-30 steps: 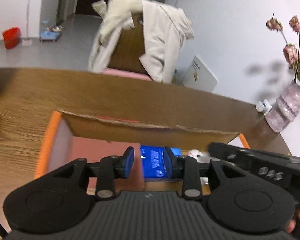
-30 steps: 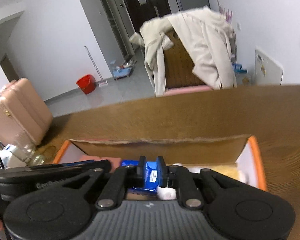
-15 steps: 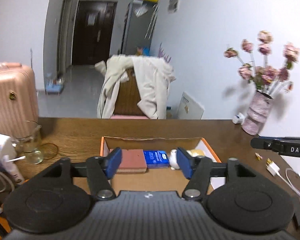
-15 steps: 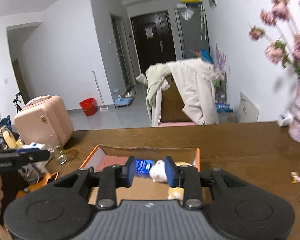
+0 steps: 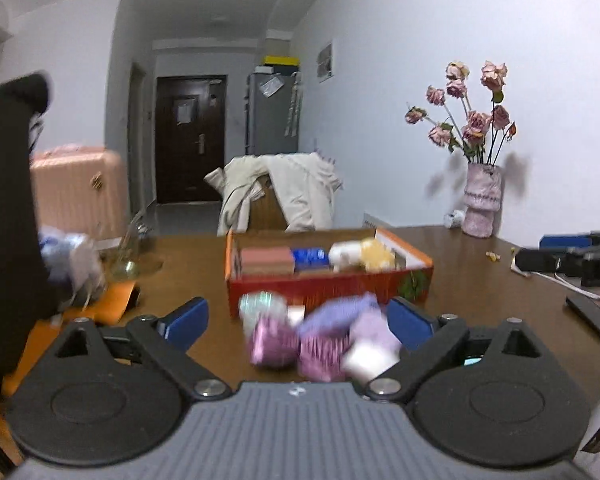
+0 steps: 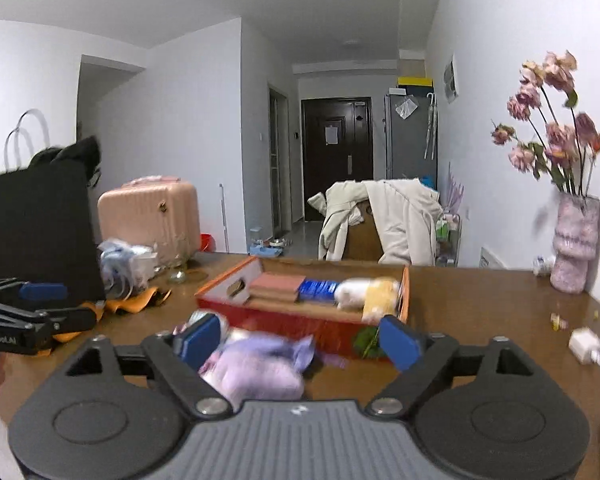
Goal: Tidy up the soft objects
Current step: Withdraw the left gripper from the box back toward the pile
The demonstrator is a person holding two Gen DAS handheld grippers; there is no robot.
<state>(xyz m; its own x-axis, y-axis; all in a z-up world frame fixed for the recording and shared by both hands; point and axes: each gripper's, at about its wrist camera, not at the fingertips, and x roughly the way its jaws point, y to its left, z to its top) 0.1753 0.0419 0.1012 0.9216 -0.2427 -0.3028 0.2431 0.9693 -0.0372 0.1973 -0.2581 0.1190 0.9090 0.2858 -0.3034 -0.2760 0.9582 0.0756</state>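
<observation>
An orange box (image 5: 328,286) (image 6: 296,322) stands on the brown table, holding a pink pad (image 5: 266,260), a blue packet (image 5: 310,258), a white plush (image 5: 346,254) and a yellow soft item (image 5: 376,256). A blurred pile of purple and pink soft items (image 5: 320,340) (image 6: 256,364) lies on the table in front of the box. My left gripper (image 5: 298,320) is open and empty, its fingers on either side of the pile. My right gripper (image 6: 300,340) is open and empty above the same pile.
A vase of pink flowers (image 5: 480,204) (image 6: 572,256) stands at the far right. A glass (image 5: 130,252), bags and an orange cloth (image 6: 132,304) clutter the left. A charger and cable (image 6: 586,346) lie at the right. A chair with a coat (image 5: 280,196) stands behind the table.
Both grippers pulled back from the box and opened wider. The purple and pink pile has come into view between their fingers.
</observation>
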